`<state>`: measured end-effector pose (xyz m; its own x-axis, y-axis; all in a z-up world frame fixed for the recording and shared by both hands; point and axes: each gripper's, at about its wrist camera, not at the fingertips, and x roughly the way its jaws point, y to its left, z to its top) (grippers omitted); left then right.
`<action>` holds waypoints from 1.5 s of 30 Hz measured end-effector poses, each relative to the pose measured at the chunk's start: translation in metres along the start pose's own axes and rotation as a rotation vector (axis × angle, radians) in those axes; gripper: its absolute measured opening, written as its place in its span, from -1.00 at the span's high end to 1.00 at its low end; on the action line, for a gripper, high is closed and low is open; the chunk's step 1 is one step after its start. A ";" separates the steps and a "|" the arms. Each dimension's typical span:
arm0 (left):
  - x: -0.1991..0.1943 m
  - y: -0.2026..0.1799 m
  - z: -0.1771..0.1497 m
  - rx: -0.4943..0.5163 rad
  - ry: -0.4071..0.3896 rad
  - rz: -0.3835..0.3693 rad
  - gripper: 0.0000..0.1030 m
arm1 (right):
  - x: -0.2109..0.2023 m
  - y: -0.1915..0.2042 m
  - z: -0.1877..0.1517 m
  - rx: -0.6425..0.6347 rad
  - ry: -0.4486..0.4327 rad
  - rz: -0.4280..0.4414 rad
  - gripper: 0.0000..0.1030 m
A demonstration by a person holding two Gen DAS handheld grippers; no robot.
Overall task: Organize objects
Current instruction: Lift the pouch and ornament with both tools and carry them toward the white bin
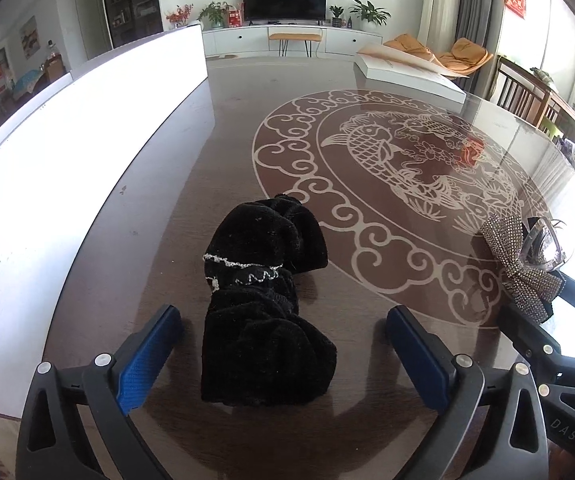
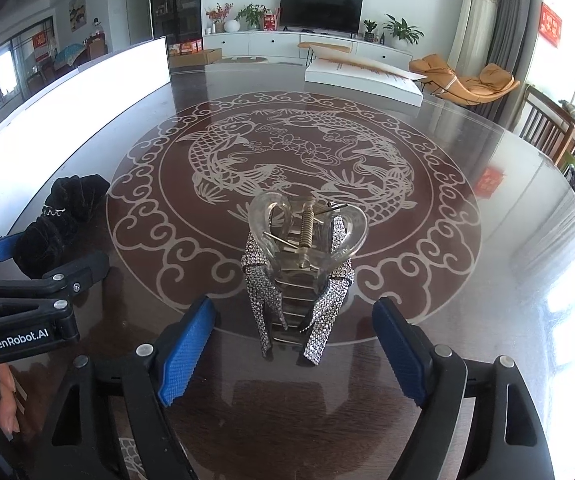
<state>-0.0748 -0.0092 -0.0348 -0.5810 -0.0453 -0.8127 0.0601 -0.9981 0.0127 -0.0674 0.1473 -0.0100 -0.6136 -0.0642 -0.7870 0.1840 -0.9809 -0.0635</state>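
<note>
Both grippers, left [image 1: 283, 356] and right [image 2: 293, 344], are gaping wide, straddling the bow [image 1: 265, 312] and the clip [image 2: 305, 268], seemingly lining up for simultaneous grabs.

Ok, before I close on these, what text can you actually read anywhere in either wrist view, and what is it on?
"GenRobot.AI": white print on the left gripper body, seen in the right wrist view.
"DAS": faint raised letters on the right gripper body, seen in the left wrist view; possibly cut off.
Red wall hanging: characters too blurred to read.
Red box by the TV: print too small.
Black velvet bow and rhinestone hair claw: no text.
</note>
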 end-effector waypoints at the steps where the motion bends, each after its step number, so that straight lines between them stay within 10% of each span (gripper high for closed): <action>1: 0.000 0.000 0.000 0.001 0.000 0.001 -1.00 | 0.000 0.000 0.000 0.000 0.001 -0.003 -0.65; 27: -0.001 -0.001 -0.001 -0.002 0.000 -0.007 -1.00 | 0.000 -0.004 -0.003 0.016 0.008 -0.011 -0.78; 35: -0.003 0.016 -0.001 0.218 0.043 -0.176 -1.00 | -0.004 -0.026 -0.001 0.088 0.101 0.194 -0.84; 45: 0.009 0.041 0.028 0.018 0.123 -0.215 -1.00 | 0.012 -0.009 0.031 0.030 0.172 0.111 -0.81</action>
<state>-0.1005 -0.0518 -0.0249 -0.4752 0.1729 -0.8627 -0.0694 -0.9848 -0.1591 -0.0999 0.1498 0.0000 -0.4506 -0.1420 -0.8814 0.2181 -0.9749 0.0456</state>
